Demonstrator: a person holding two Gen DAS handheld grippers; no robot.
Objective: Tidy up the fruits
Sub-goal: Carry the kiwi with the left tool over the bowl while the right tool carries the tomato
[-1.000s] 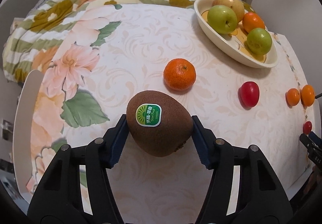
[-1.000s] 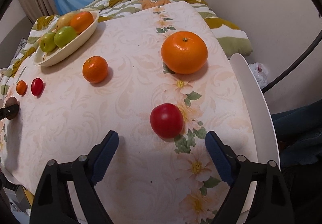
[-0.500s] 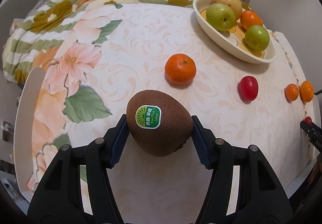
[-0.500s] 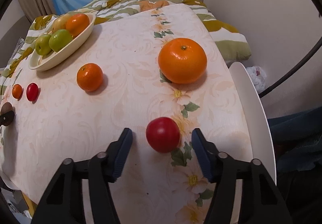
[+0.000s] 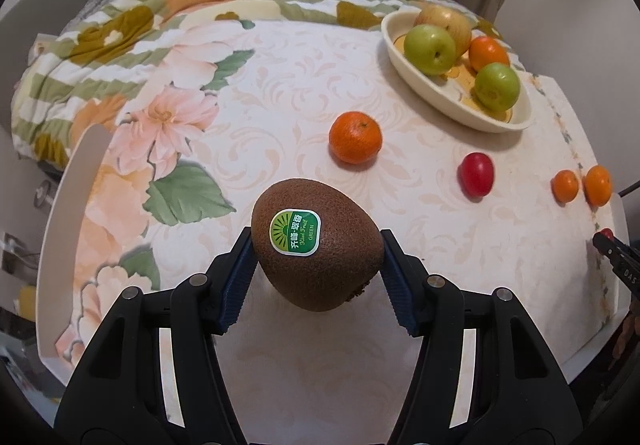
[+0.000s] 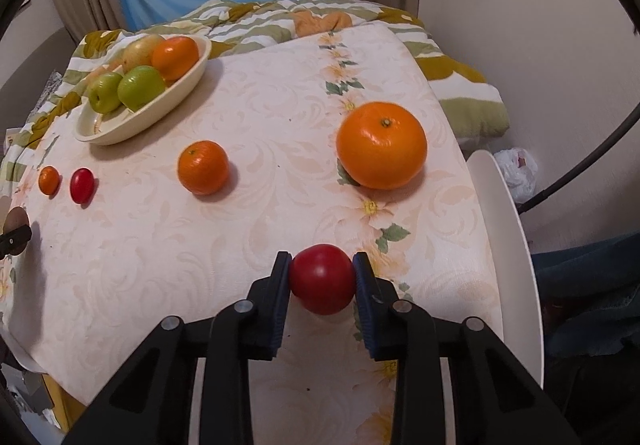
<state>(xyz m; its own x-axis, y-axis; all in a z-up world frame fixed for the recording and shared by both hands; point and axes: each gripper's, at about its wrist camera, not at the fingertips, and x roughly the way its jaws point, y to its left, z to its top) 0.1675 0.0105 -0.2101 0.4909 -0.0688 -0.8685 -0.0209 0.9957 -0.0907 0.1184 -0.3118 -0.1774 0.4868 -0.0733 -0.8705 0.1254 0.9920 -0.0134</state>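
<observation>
Covering the whole scene is a floral tablecloth (image 6: 280, 149), and toward its far edge sits a cream oval bowl (image 6: 120, 131) holding two green apples, a yellowish apple and an orange. A large orange (image 6: 381, 146) rests well clear of it, with a smaller mandarin (image 6: 203, 167) between them. The left gripper (image 5: 316, 265) has its blue pads pressed on both sides of a brown kiwi (image 5: 320, 265) with a green sticker. The right gripper (image 6: 322, 281) is clamped on a small red tomato (image 6: 322, 279), its pads tight against both sides, low over the cloth.
</observation>
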